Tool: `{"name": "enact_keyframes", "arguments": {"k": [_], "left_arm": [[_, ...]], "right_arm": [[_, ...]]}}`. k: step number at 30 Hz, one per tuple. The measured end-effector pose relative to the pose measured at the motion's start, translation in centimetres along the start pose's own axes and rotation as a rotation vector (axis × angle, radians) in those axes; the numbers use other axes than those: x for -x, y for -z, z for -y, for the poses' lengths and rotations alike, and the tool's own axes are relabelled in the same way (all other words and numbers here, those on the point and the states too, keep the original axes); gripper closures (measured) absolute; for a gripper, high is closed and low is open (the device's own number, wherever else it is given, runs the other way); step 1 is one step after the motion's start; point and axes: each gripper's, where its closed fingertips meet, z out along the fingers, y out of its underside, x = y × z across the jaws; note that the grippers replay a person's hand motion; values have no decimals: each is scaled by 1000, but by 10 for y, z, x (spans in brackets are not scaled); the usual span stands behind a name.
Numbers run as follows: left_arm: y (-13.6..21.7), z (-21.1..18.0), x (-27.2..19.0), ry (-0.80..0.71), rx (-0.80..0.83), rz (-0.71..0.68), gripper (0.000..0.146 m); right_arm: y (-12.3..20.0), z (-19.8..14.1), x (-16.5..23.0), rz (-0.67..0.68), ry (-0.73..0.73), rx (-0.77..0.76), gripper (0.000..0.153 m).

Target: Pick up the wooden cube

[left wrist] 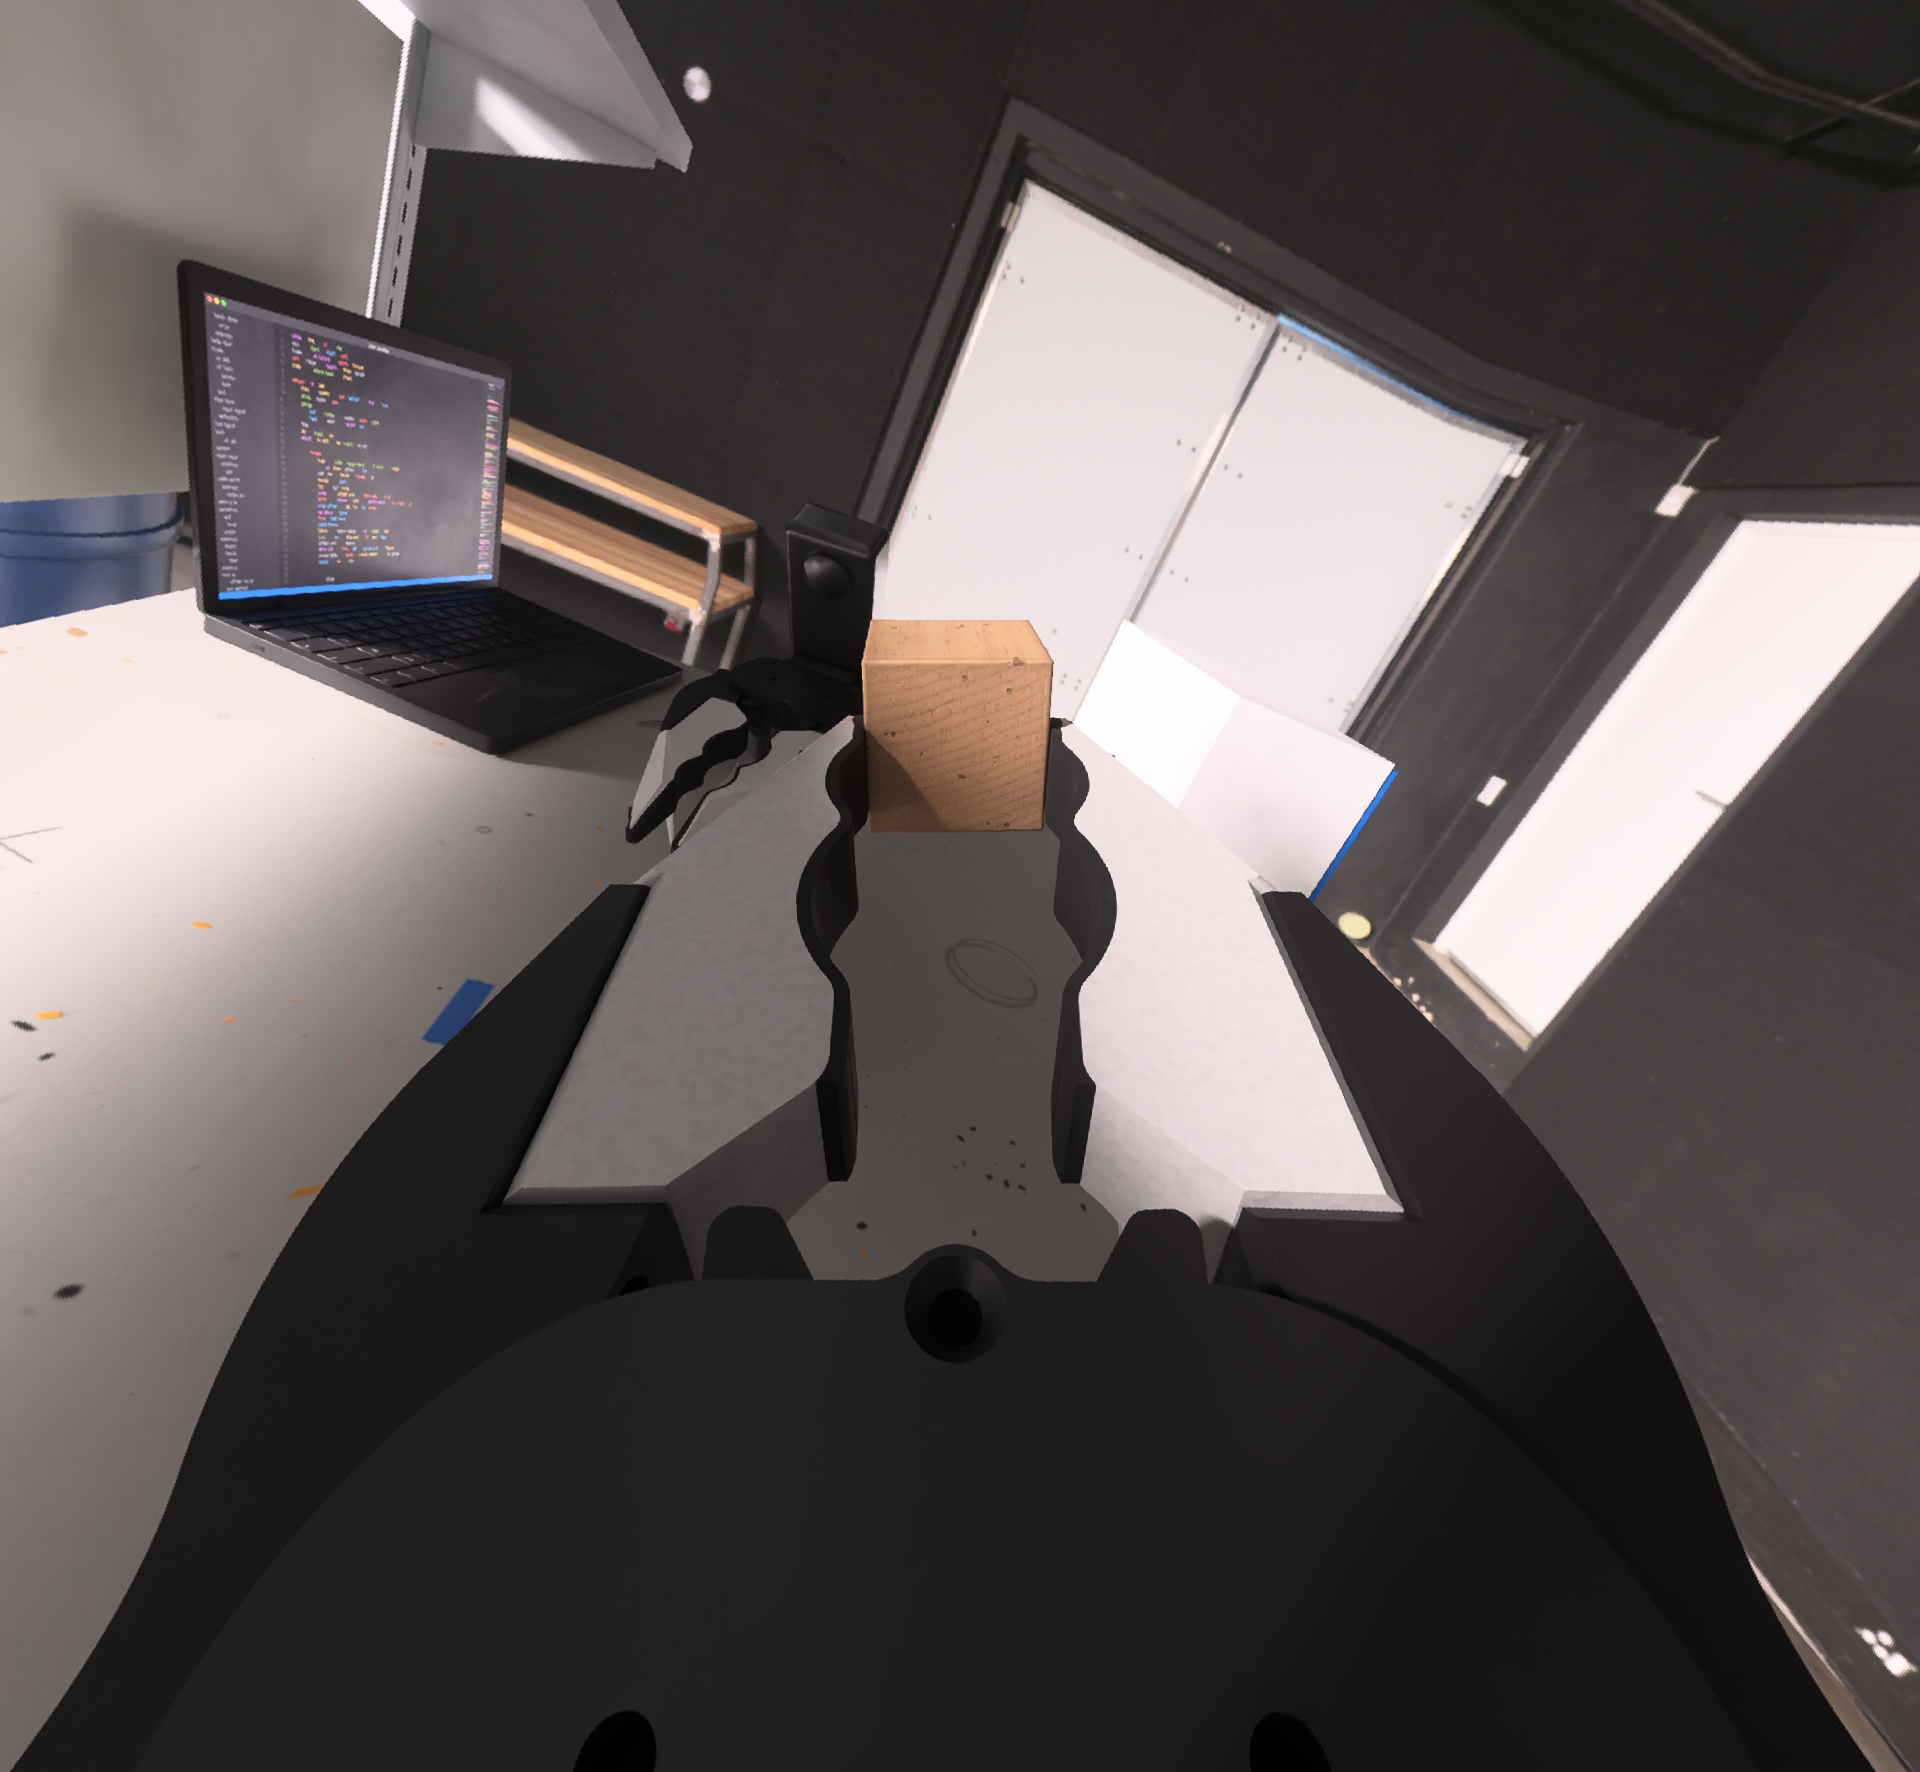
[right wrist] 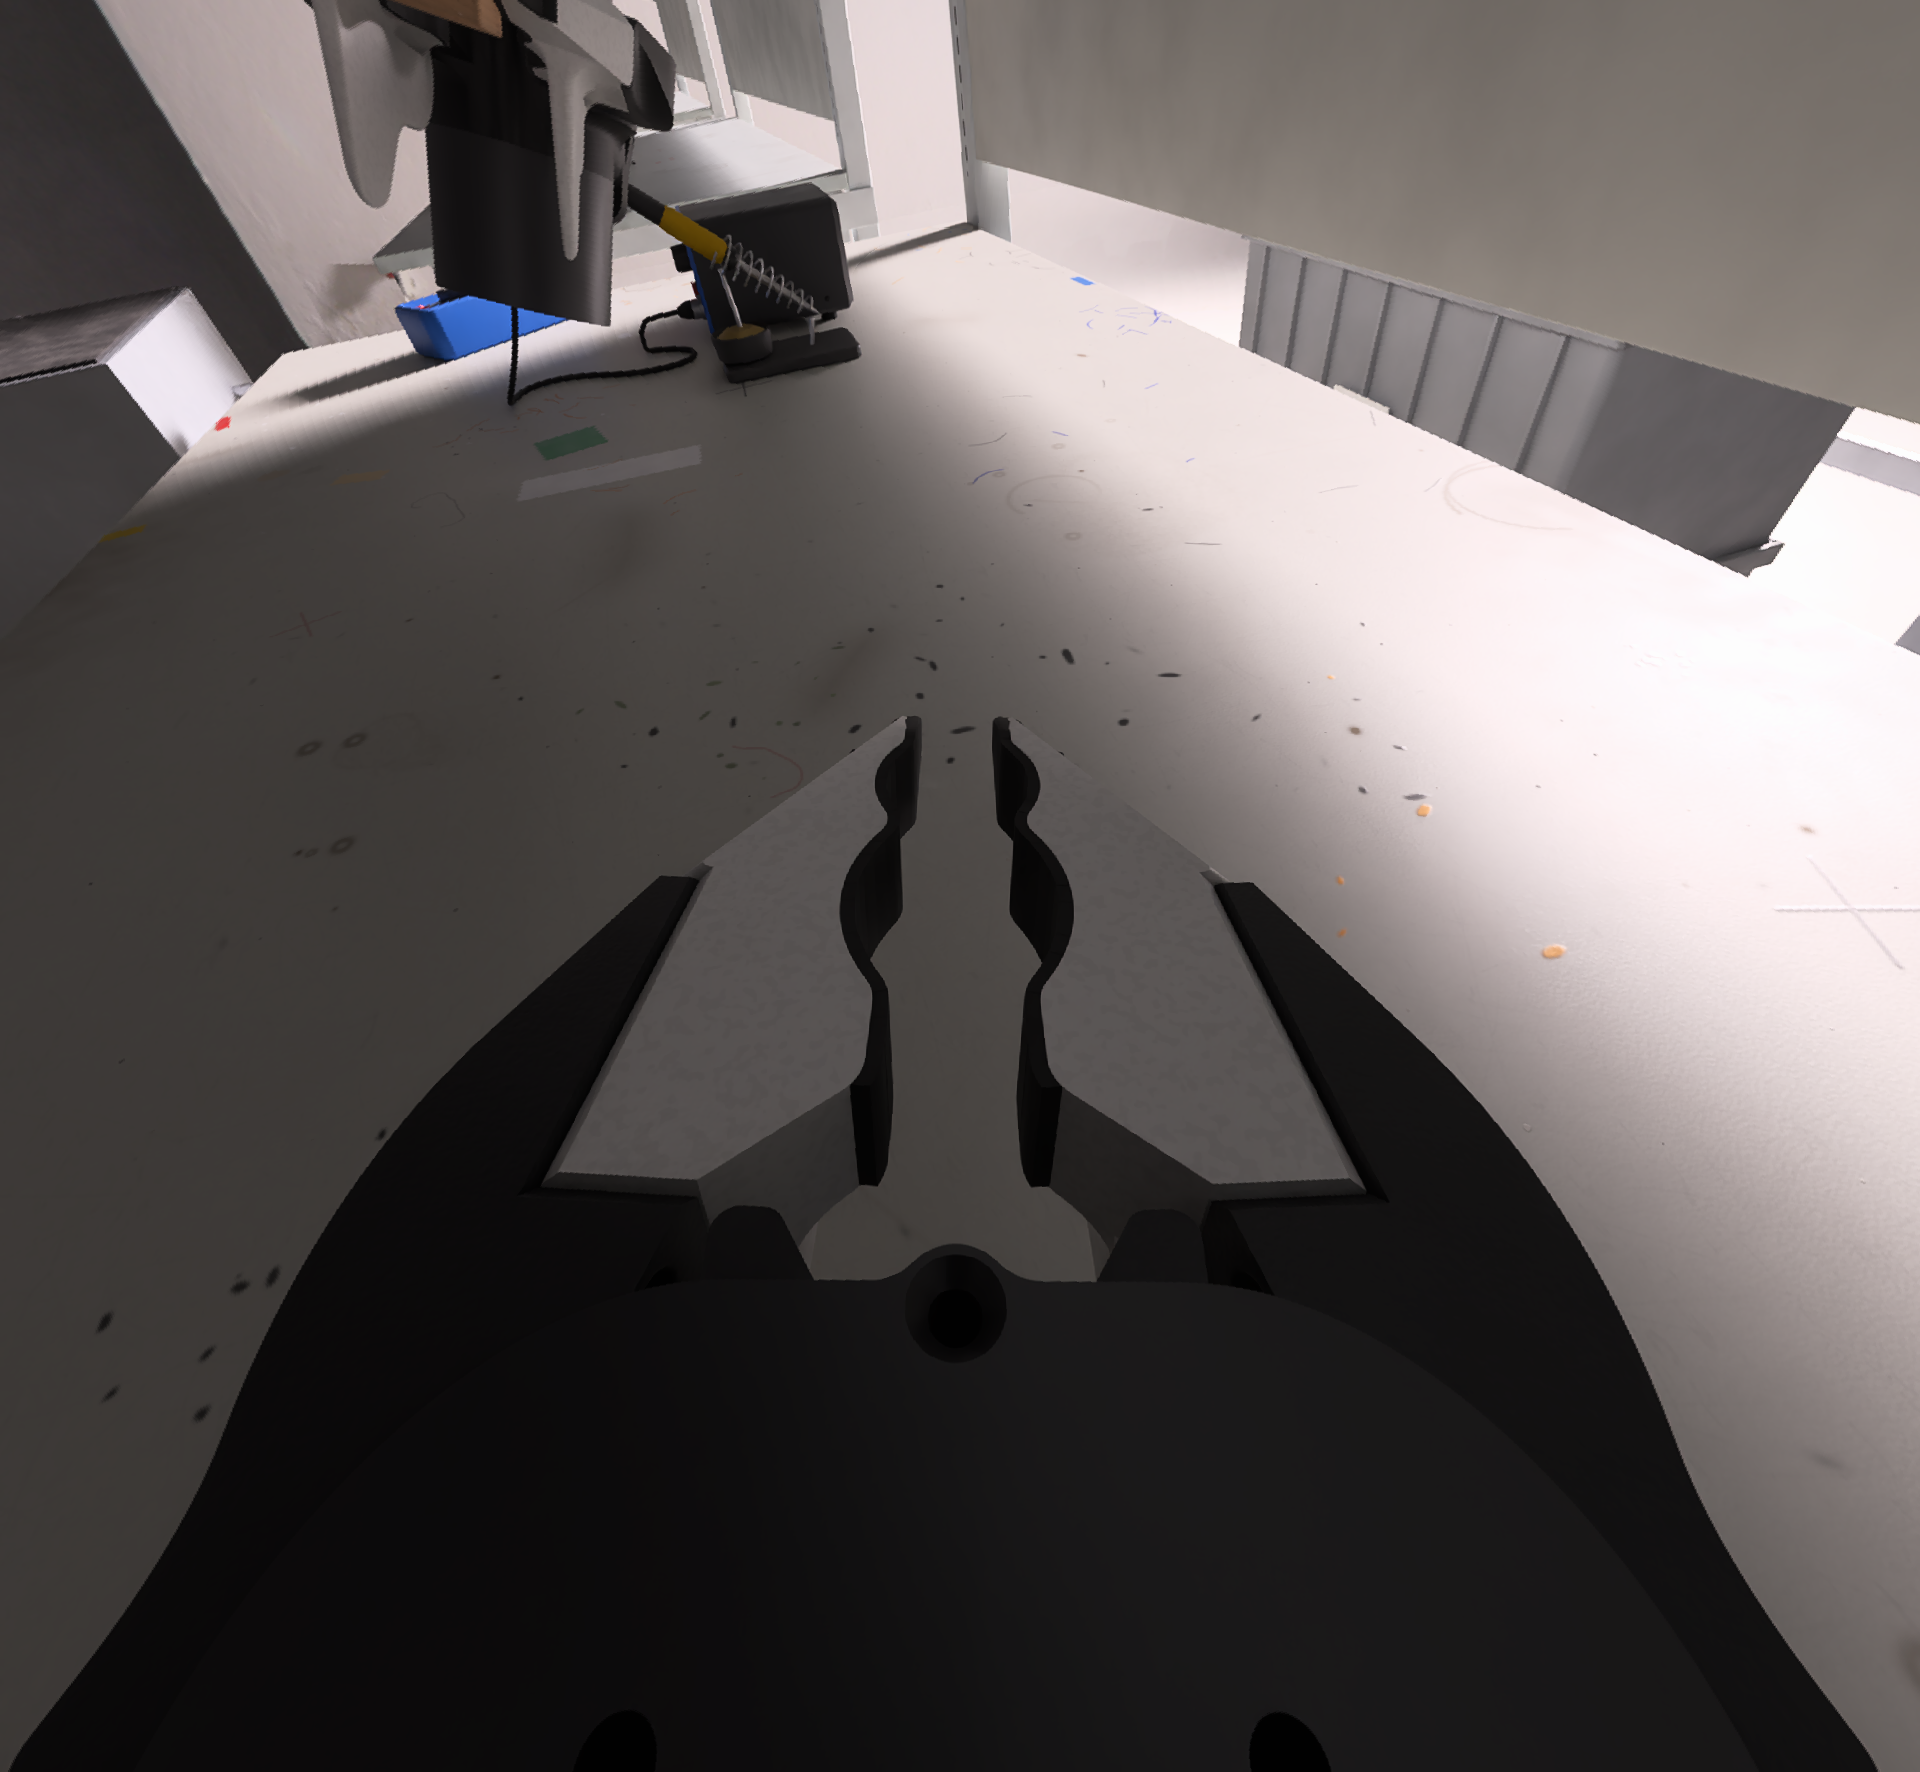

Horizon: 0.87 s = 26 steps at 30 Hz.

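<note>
Aloft, wooden cube (left wrist: pixel 954 730) in left claw (left wrist: pixel 956 746)

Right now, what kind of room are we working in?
Most likely an electronics workshop or lab bench: a soldering iron in its stand, an open laptop and a marked-up white worktable beneath wall shelving.

Left gripper (left wrist: pixel 954 735) holding the wooden cube (left wrist: pixel 954 727)

Its jaws clamp the cube at their tips, above the table (left wrist: pixel 208 891); an open laptop (left wrist: pixel 353 486) stands behind.
</note>
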Motion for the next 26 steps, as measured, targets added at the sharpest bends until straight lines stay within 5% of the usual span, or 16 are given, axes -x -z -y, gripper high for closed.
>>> {"name": "enact_keyframes", "arguments": {"k": [5, 11, 14, 18, 22, 26], "left_arm": [[2, -2, 7, -28, 25, 59, 113], [30, -6, 54, 11, 142, 402, 113], [19, -20, 37, 127, 170, 289, 113], [-6, -41, 10, 351, 154, 46, 113], [-27, -71, 0, 414, 239, -44, 113], [-39, -82, -6, 414, 286, -83, 113]], "right_arm": [[0, 0, 0, -2, 0, 1, 139], [-1, -1, 0, 1, -2, 4, 139], [-9, -2, 10, 67, 0, 5, 138], [-19, 16, 51, 319, 33, -54, 137], [-17, 38, 95, 545, 89, -102, 135], [-19, 41, 114, 610, 130, -116, 135]]}}
